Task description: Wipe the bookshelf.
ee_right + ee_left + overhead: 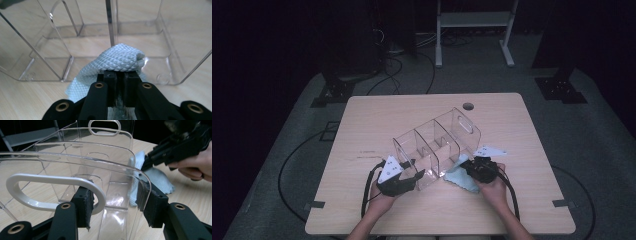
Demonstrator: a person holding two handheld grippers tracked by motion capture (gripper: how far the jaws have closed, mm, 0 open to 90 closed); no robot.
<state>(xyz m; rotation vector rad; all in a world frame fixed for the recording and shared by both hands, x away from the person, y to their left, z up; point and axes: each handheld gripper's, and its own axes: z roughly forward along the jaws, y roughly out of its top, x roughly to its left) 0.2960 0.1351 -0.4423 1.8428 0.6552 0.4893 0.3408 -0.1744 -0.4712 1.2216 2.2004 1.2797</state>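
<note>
A clear plastic organiser (437, 145) with several compartments sits near the middle of the wooden tabletop (377, 112), running diagonally from the near left to the far right. The left tool (404, 174) is clamped on the organiser's near end wall, one pad (84, 205) inside by the white handle cutout (50, 195). The right tool (468, 167) is clenched on a bunched pale blue cloth (117, 61), pressing it against the organiser's right-hand side wall.

Dim, dark-edged room; sharp close-ups, faint glare
</note>
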